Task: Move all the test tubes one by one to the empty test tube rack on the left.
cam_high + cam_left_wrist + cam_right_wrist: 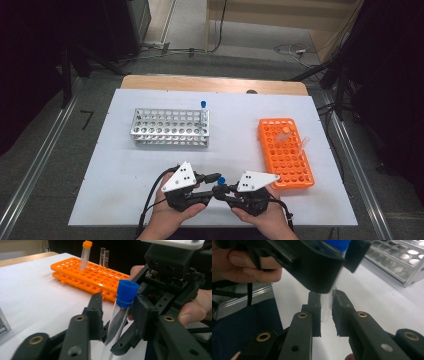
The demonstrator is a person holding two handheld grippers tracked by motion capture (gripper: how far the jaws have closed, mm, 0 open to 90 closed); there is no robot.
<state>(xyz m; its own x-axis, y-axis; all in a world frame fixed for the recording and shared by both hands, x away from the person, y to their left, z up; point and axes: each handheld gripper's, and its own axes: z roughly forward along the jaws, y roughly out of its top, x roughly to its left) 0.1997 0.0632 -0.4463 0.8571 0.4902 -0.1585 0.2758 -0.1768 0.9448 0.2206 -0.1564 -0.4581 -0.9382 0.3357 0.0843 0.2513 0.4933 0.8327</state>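
While the right gripper (326, 311) pinches the blue-capped test tube (119, 315) low down, the left gripper (115, 305), jaws nearly on the cap, should close squarely before any twist.

A clear tube (117, 323) (blue cap (126, 293) on top) stands tilted above the table.

Lit evenly from overhead, white table sheet (125, 170) bright with soft, faint shadows, surroundings dark at both sides, high view soft and low in detail, gripper views blurred on the nearest black jaws, orange rack (82, 272) slightly soft behind.
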